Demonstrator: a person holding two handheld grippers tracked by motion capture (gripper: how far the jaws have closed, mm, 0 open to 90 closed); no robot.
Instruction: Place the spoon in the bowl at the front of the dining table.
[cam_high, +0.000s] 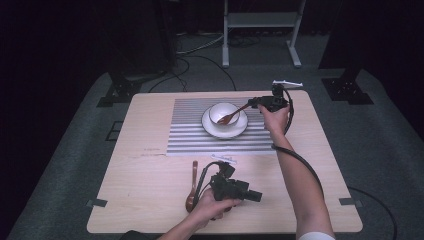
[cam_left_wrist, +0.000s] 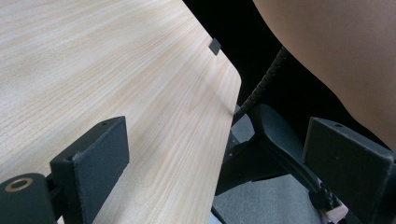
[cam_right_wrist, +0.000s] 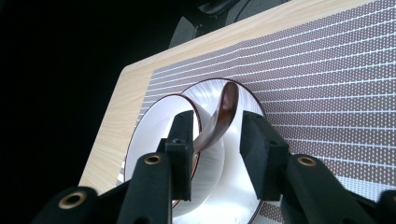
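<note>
A white bowl (cam_high: 220, 111) (cam_right_wrist: 159, 116) stands on a white saucer (cam_high: 224, 132) (cam_right_wrist: 253, 99) on a striped placemat (cam_high: 190, 135) (cam_right_wrist: 327, 93). A brown spoon (cam_high: 231, 117) (cam_right_wrist: 226, 105) leans in the bowl, its handle running back between the jaws of my right gripper (cam_high: 252, 102) (cam_right_wrist: 217, 123). The handle lies against one pad, a gap separates it from the other, so that gripper is open. A second brown spoon (cam_high: 192, 190) lies on the table beside my left gripper (cam_high: 257, 195) (cam_left_wrist: 215, 135), which stands open with nothing between its jaws, near the table's front edge.
The wooden table (cam_high: 150, 185) (cam_left_wrist: 116, 70) carries a small white label (cam_high: 222, 158) below the placemat and a white part (cam_high: 287, 83) at its far right corner. Tape marks (cam_high: 98, 203) sit at the front corners. A metal stand (cam_high: 262, 25) is on the floor behind.
</note>
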